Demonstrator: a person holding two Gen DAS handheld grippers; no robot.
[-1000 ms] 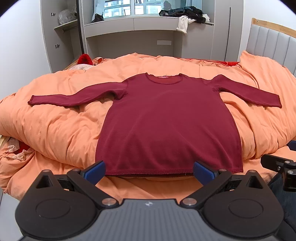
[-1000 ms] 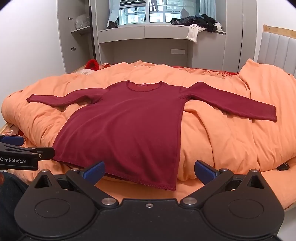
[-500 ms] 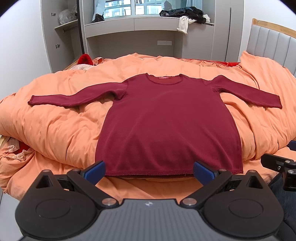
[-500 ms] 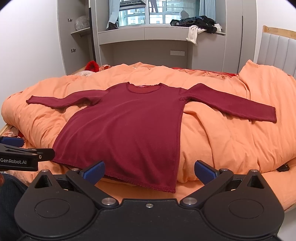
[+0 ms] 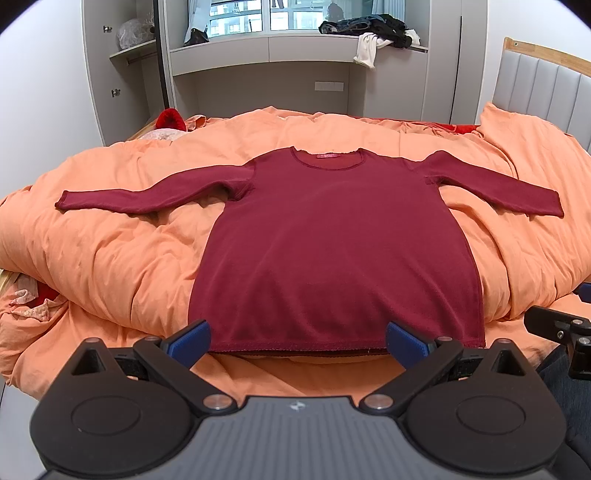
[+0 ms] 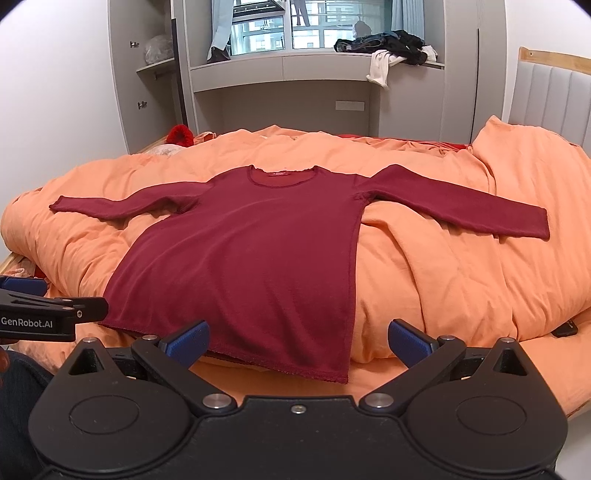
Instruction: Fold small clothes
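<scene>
A dark red long-sleeved top (image 5: 332, 243) (image 6: 251, 258) lies flat on the orange duvet, front up, both sleeves spread out sideways and its hem nearest me. My left gripper (image 5: 297, 341) hovers open just short of the hem's middle, holding nothing. My right gripper (image 6: 297, 341) is open too, in front of the hem's right corner, with nothing between its blue pads. The left gripper's body (image 6: 51, 317) shows at the left edge of the right wrist view.
The orange duvet (image 5: 110, 251) covers a bed with a grey padded headboard (image 5: 546, 88) at right. Grey shelving and a window ledge with piled clothes (image 5: 369, 29) stand behind. A red item (image 5: 170, 120) lies at the bed's far left. A dark object (image 6: 565, 328) rests at the duvet's right edge.
The right wrist view has risen slightly, so the top sits a little lower in its frame. The left gripper and the top have not visibly moved.
</scene>
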